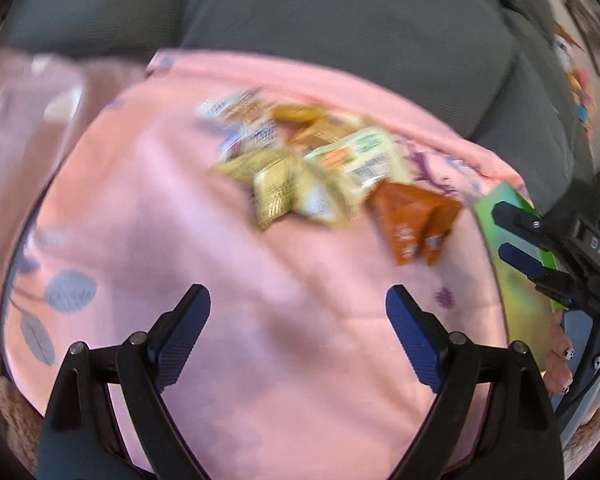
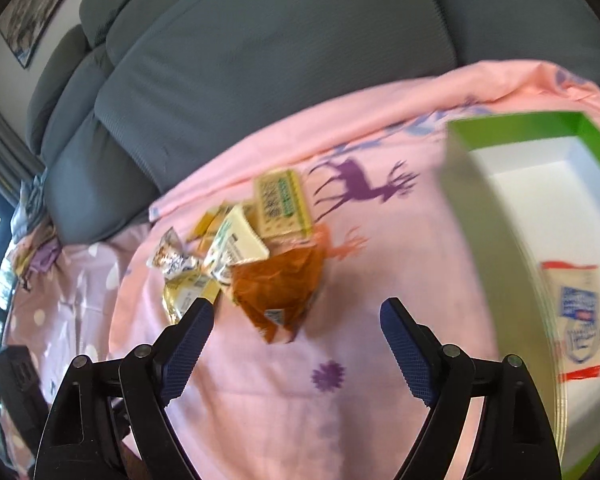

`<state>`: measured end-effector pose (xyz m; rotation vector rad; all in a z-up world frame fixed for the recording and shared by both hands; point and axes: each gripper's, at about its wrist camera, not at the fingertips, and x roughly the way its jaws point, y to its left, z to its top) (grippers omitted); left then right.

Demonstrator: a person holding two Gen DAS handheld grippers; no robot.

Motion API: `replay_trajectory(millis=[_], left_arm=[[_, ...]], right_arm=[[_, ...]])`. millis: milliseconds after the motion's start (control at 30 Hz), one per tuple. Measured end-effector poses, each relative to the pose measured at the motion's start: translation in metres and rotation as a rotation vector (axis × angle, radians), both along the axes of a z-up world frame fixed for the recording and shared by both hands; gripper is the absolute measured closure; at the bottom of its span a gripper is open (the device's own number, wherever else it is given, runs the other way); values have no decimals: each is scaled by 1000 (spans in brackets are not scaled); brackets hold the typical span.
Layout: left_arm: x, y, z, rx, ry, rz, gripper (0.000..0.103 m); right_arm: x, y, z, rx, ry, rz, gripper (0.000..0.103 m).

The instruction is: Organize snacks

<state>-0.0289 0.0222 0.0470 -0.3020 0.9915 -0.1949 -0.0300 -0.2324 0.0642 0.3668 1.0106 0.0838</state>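
In the left wrist view, your left gripper [image 1: 298,312] hangs with its jaws spread wide and nothing between them, over the pink cloth [image 1: 180,220] that covers the table. The snack pile [image 1: 312,160] lies ahead of it and well apart, blurred by motion: pale yellow packets, a green-and-cream packet, and the orange packet [image 1: 416,222] at the near right edge of the heap. Far right, your right gripper [image 1: 512,236] shows in front of the green box [image 1: 496,216], its fingers parted and holding nothing. In the right wrist view, the right gripper [image 2: 296,316] is likewise spread and empty, and the orange packet [image 2: 278,292] sits just ahead of the gap between its fingers, nearest of the pile [image 2: 236,240]. The green box [image 2: 456,152] stands to the right, its white inside open, with one white packet [image 2: 578,312] printed in red and blue already lying in it. I judge these packets light, thin and crinkly, their film likely slippery, so they should crumple rather than resist. Take the orange one across its puffed middle or by a sealed end seam, and close gently so the contents are not crushed. Its neighbours touch it and may drag along.
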Motion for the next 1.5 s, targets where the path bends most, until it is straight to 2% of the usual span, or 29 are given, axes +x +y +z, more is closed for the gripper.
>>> replay_trajectory(millis=[67,133,200,333,467,567,800,900,1033,1133,1267,1333,1433,1500], left_arm=[[3,8,-7,-6,20,25,13],[5,12,-8,-2,19,38,13],[3,17,-8,-15,16,43,13],[7,24,-10,-39,24,47,13],[7,32,-11,-30,19,66,13],[8,39,-11,-36,18,81,13],[10,43,-11,-83,39,61,13],[8,49,-8,-95,25,80,13],[7,53,-7,-96,26,94,13],[6,53,-7,-96,31,96,13],[9,52,-10,-46,34,113,14],[10,52,-12,-66,42,105,14],[11,52,-14,-99,57,98,14],[10,50,-13,-93,53,96,14]], right_arm=[[5,8,-7,-15,17,-2,17],[11,21,-12,-71,33,2,17],[16,40,-16,-167,25,21,17],[29,63,-24,-287,10,63,17],[47,72,-35,-418,33,36,18],[49,74,-39,-447,8,37,18],[37,73,-32,-425,-6,83,33],[27,78,-19,-343,-4,130,35],[9,90,-6,-212,-11,199,35],[-1,102,-13,-150,47,237,35],[0,107,-28,-156,123,223,35],[3,104,-35,-166,161,221,34],[3,97,-36,-142,166,216,28],[2,96,-30,-138,146,230,21]])
